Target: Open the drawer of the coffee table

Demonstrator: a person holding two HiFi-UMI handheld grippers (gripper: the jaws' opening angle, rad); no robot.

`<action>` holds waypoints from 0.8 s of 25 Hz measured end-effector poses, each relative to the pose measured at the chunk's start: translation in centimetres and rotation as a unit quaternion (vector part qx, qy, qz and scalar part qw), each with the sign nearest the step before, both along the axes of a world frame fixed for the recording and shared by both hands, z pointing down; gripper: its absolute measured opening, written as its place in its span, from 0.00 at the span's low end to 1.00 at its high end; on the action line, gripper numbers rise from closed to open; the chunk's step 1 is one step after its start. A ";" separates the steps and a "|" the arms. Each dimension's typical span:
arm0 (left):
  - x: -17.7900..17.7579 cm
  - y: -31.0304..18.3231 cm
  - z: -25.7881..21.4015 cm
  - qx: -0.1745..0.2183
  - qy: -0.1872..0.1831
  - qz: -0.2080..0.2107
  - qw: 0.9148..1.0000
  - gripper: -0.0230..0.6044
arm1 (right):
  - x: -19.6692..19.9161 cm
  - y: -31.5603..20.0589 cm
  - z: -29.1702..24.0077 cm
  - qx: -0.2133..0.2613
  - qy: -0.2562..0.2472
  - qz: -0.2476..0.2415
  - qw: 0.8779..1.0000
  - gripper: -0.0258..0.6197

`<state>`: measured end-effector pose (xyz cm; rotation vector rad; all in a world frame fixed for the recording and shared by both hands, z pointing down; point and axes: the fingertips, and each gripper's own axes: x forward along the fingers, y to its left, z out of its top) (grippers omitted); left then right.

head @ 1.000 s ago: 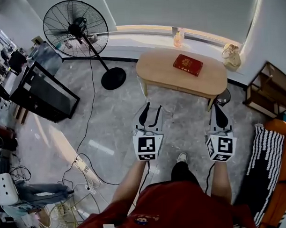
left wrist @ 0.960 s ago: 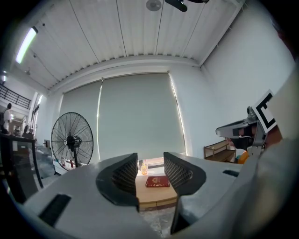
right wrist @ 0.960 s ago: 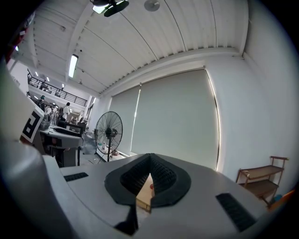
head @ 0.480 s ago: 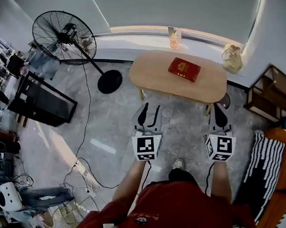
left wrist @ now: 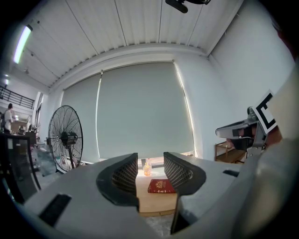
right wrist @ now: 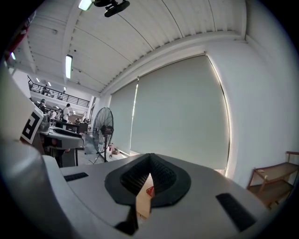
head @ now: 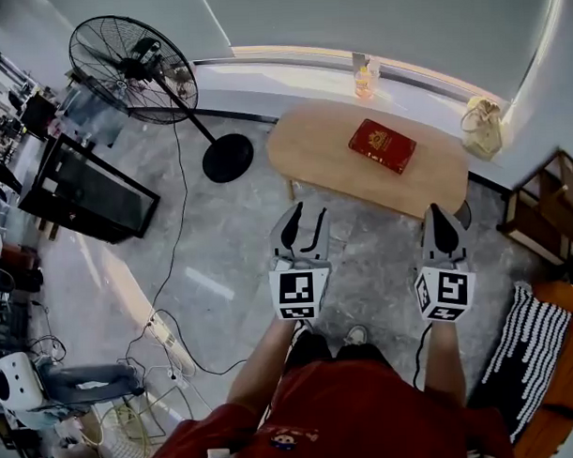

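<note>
The oval wooden coffee table [head: 340, 151] stands under the window with a red book [head: 382, 146] on top. Its drawer cannot be made out from above. In the left gripper view the table [left wrist: 156, 201] shows its front face, with the red book [left wrist: 160, 186] between the jaws. My left gripper [head: 307, 211] is open, level and empty, a short way from the table's near edge. My right gripper [head: 435, 211] is shut and empty near the table's right end. In the right gripper view its gripper [right wrist: 149, 161] shows only a sliver of table through the touching jaws.
A standing fan [head: 133, 58] with a round base [head: 228, 158] is left of the table. A black cabinet [head: 83, 193] stands further left. Cables and a power strip [head: 164, 333] lie on the floor. A bottle [head: 361, 80] and a bag [head: 481, 124] sit by the window. A wooden shelf [head: 547, 210] and a striped cushion [head: 533, 341] are at the right.
The person has walked towards the coffee table, so both grippers are now closer to its near edge. Neither gripper's jaws have changed.
</note>
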<state>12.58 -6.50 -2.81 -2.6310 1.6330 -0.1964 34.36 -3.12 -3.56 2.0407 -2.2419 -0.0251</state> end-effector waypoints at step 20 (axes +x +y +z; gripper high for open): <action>-13.3 -12.4 -1.4 0.021 0.023 0.038 0.999 0.30 | -13.8 -10.9 -2.9 0.022 0.029 0.031 0.999 0.04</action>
